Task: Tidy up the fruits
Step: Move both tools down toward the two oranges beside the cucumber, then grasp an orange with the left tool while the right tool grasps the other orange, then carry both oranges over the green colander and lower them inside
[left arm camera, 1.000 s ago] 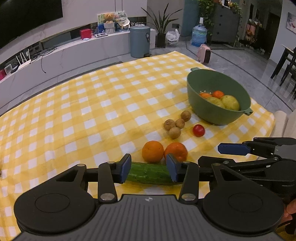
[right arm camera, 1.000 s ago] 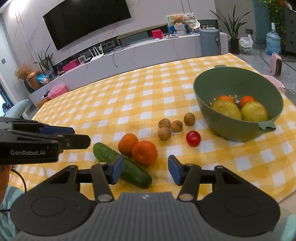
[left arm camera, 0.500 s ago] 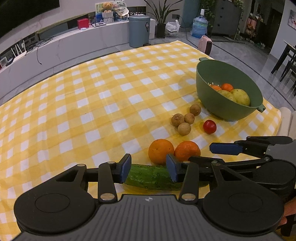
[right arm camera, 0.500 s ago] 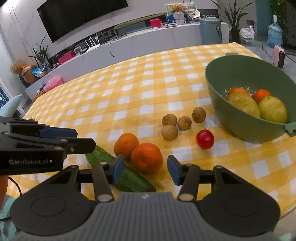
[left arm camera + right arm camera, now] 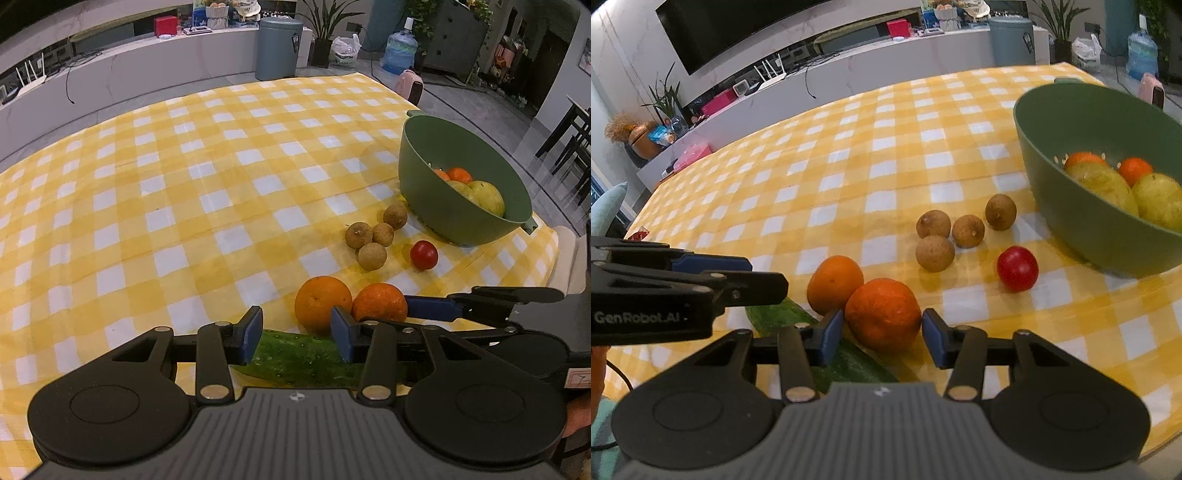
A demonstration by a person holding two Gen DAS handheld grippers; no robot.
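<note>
Pebbly round orange (image 5: 882, 313) – bumpy long cucumber (image 5: 295, 356) – smooth green bowl (image 5: 1108, 236)

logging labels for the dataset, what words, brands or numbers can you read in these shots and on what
"GenRobot.AI": white lettering on the black body of the left claw, seen from the right wrist view.
Dark sticker on the grey-blue cylindrical bin: too small to read.
Label on the blue water jug: too blurred to read.
Nothing else legible.
</note>
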